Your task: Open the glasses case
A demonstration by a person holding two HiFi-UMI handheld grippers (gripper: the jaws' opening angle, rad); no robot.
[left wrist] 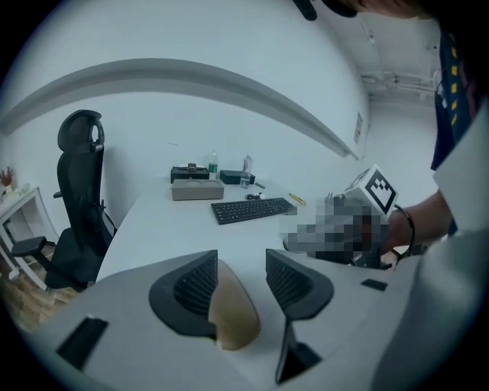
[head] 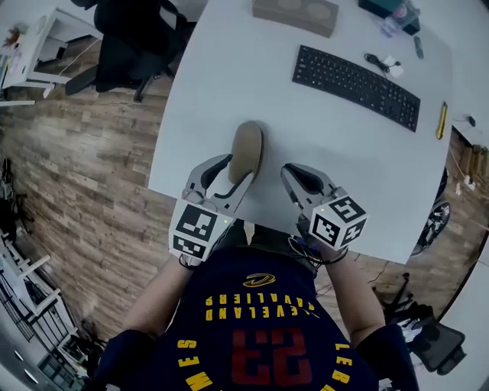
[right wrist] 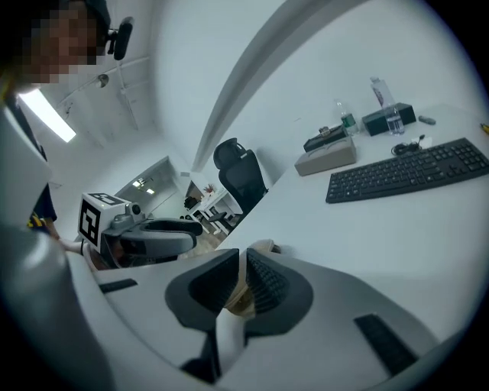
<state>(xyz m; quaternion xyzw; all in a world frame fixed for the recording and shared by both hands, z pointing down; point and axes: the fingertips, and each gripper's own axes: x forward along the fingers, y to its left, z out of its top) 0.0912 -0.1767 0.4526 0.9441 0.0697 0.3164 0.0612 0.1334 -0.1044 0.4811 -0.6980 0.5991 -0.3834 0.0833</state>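
A tan oval glasses case [head: 247, 147] lies closed on the white table [head: 229, 69], close to its front edge. My left gripper [head: 237, 171] straddles the case's near end. In the left gripper view the case [left wrist: 231, 309] rests against the left pad [left wrist: 197, 284], and a strip of table shows between it and the right pad [left wrist: 286, 281]. My right gripper [head: 290, 171] hovers just right of the case with its jaws together and nothing held. In the right gripper view, the case [right wrist: 261, 246] peeks out behind the shut right gripper [right wrist: 243, 258].
A black keyboard [head: 356, 76] lies at the table's far right, with a tan box [head: 296, 14] and bottles behind it. A yellow pen [head: 442, 120] sits near the right edge. A black office chair [head: 131, 46] stands left of the table on the wooden floor.
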